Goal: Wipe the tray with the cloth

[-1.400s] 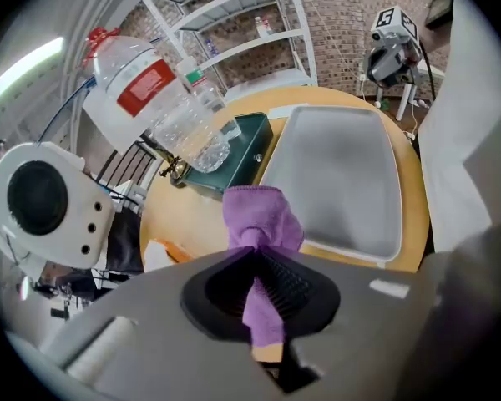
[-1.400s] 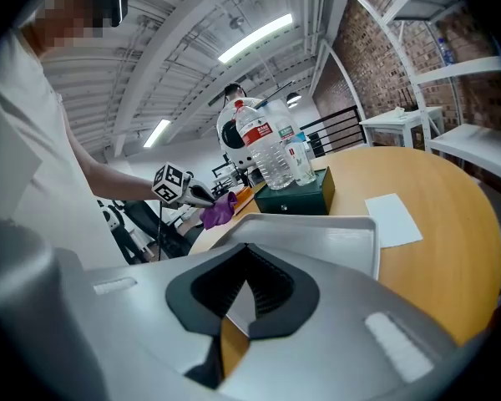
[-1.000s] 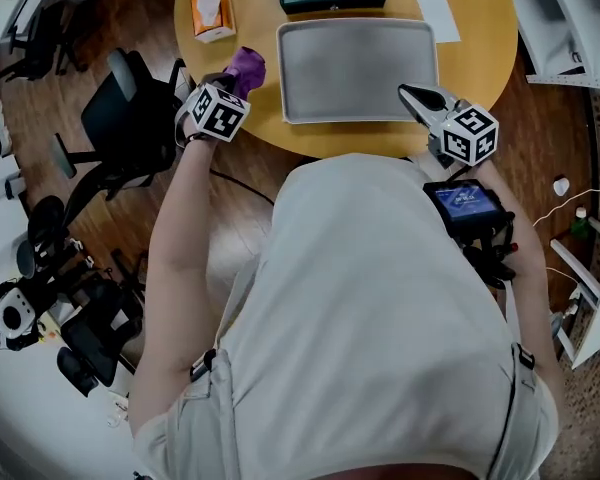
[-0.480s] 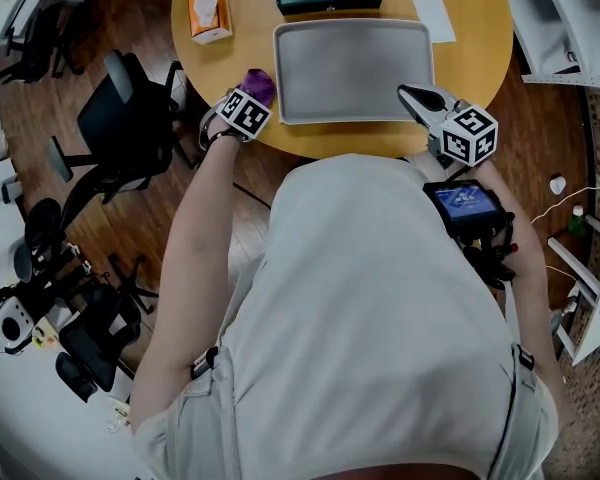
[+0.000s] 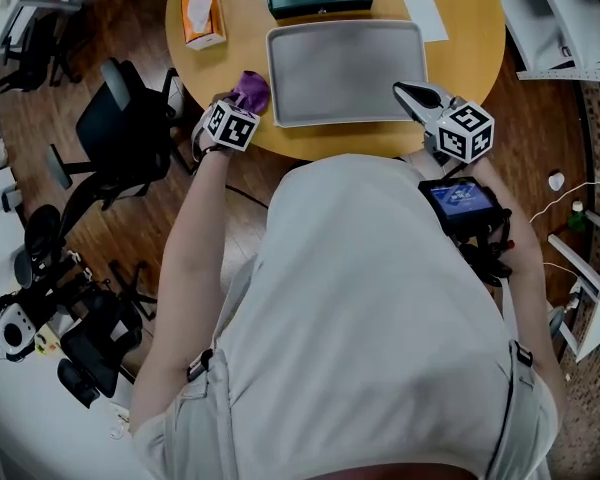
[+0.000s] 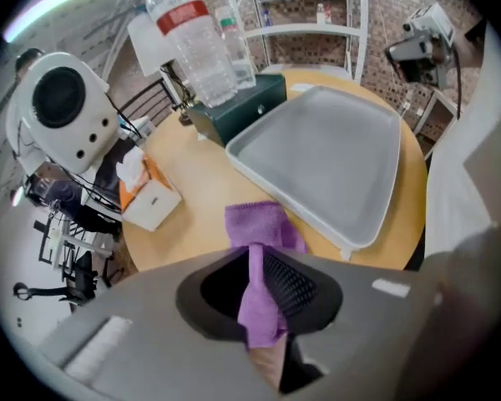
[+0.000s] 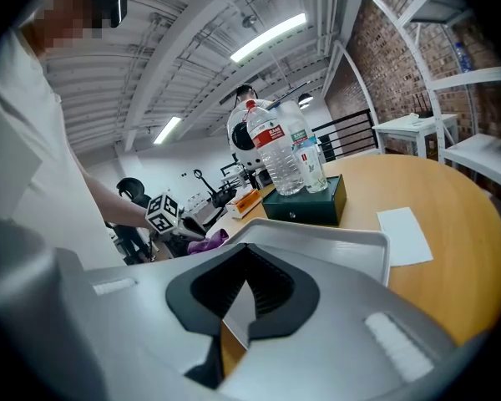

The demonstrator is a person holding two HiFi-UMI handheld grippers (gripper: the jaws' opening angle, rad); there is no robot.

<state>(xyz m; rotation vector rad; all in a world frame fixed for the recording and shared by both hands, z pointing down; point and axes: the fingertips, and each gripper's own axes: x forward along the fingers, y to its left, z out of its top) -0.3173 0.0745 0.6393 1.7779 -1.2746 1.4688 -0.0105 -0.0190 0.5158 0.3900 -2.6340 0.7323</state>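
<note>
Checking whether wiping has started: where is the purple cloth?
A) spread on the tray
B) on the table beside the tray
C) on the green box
B: the purple cloth lies on the table just outside the tray, one end up between the left gripper's fingers, which have just been opening.

Cloth (image 6: 257, 224): on the surface (image 5: 470, 53) below the left gripper (image 5: 238, 106), one end up between its jaws, which have just been opening.
Tray (image 5: 346, 73): just right of that gripper; near corner at the right gripper (image 5: 408, 94).
Tissue box (image 5: 201, 18): ahead-left of the left gripper.

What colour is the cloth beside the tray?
The cloth is purple; clearest in the left gripper view.
</note>
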